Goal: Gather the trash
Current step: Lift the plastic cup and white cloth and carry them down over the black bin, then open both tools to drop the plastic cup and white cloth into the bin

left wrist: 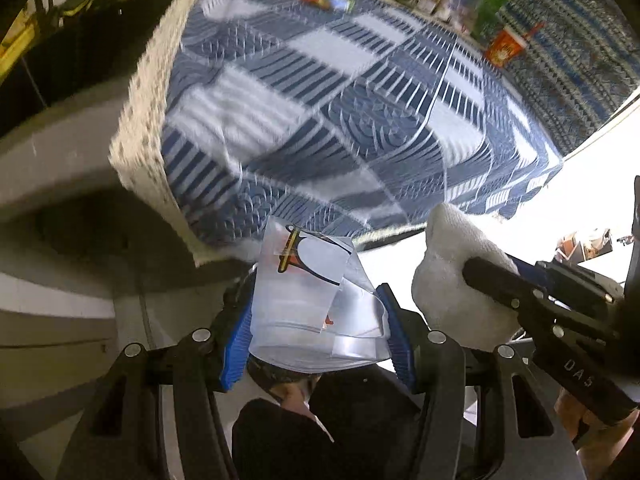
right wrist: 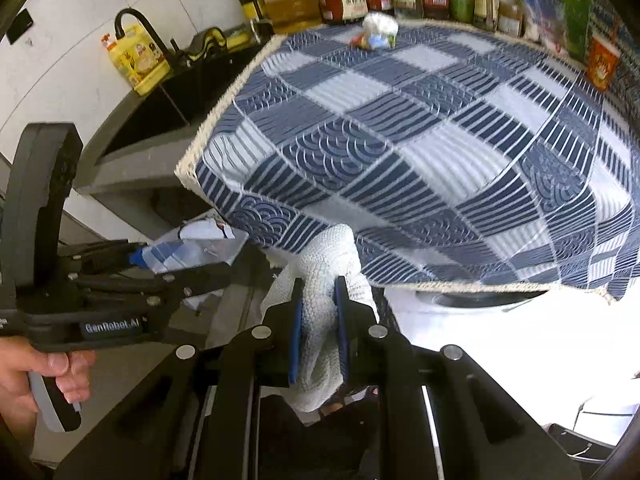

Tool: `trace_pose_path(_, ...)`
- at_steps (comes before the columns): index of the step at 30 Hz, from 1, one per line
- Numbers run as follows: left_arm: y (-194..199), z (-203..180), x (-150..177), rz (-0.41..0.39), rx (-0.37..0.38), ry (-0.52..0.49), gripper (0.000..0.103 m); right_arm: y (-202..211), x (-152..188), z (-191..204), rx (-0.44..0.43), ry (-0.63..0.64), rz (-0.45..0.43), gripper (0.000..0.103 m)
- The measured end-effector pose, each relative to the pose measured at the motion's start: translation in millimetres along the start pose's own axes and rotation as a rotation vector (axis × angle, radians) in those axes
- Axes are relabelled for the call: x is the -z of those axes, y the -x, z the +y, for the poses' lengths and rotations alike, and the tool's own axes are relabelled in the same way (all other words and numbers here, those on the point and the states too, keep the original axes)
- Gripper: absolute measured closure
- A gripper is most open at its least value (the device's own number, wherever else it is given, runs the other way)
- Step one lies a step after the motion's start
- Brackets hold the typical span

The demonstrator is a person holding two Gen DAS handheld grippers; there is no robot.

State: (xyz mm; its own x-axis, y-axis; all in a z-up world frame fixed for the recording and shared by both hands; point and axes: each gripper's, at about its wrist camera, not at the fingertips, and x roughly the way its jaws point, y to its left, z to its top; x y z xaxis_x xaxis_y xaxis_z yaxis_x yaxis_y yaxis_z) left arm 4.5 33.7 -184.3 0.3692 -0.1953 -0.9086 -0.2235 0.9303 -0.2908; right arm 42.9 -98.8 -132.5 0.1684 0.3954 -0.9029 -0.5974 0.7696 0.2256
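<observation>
While both grippers hold trash below the checked tablecloth's (right wrist: 420, 152) near edge, a crumpled wrapper pile (right wrist: 376, 32) remains at its far edge.

The left gripper (left wrist: 316, 316) is part-closed on a clear plastic cup (left wrist: 312, 304); the right gripper (right wrist: 318, 332) is clamped tight on white crumpled paper towel (right wrist: 324, 280).

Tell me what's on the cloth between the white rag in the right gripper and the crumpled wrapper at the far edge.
Nothing: the blue checked cloth is bare between the white rag and wrapper, seen in the right wrist view.

- The cup (left wrist: 316, 304) is made of clear, glossy, smooth plastic.
- The rag (right wrist: 324, 300) is seen as white, rough knitted cloth.
- The tablecloth (right wrist: 420, 140) is woven, matt fabric with a coarse beige edging.
- The pads (left wrist: 236, 340) are ribbed blue rubber.
</observation>
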Motion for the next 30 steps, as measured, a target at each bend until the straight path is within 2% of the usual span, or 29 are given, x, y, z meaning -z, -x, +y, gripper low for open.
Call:
trace_pose_path(5, -25.3, 4.0, 13.1, 0.079, -0.007, 0.039, 0.047, -19.5, 3.1, -4.9, -0.011, 0.011, 0.059, 0.087)
trace_pose_path(16, -63.0, 15.9, 24.4, 0.164, 0.0, 0.121, 0.047, -61.4, 8.6, -17.3, -0.033, 0.017, 0.168, 0.087)
trace_pose_path(30, -133.0, 29.9, 55.1, 0.301, 0.024, 0.212, 0.047, -119.8, 19.2, -36.6, -0.053, 0.008, 0.275, 0.087)
